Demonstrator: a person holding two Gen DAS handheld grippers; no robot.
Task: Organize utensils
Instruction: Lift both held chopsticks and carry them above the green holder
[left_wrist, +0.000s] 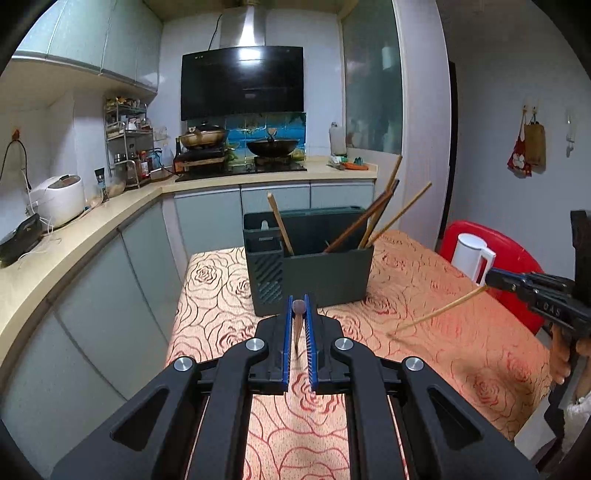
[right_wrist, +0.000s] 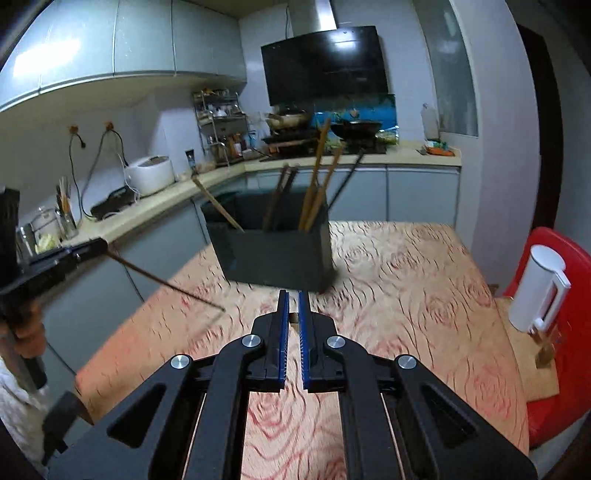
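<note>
A dark grey utensil holder (left_wrist: 317, 266) stands on the table with several chopsticks (left_wrist: 373, 221) leaning in it; it also shows in the right wrist view (right_wrist: 277, 254). My left gripper (left_wrist: 300, 306) is shut on a dark brown chopstick (left_wrist: 297, 325) that points down at the cloth; from the right wrist view that chopstick (right_wrist: 166, 284) slants from the left gripper (right_wrist: 99, 245). My right gripper (right_wrist: 291, 299) is shut on a light wooden chopstick (right_wrist: 294, 317); in the left wrist view this chopstick (left_wrist: 436, 312) slants down from the right gripper (left_wrist: 489, 280).
The table carries an orange rose-pattern cloth (left_wrist: 424, 332). A white kettle (right_wrist: 539, 291) stands on a red chair (right_wrist: 565, 369) at the right. A kitchen counter (left_wrist: 85, 236) with a rice cooker (left_wrist: 59, 199) runs along the left; the stove with pans (left_wrist: 273, 147) is behind.
</note>
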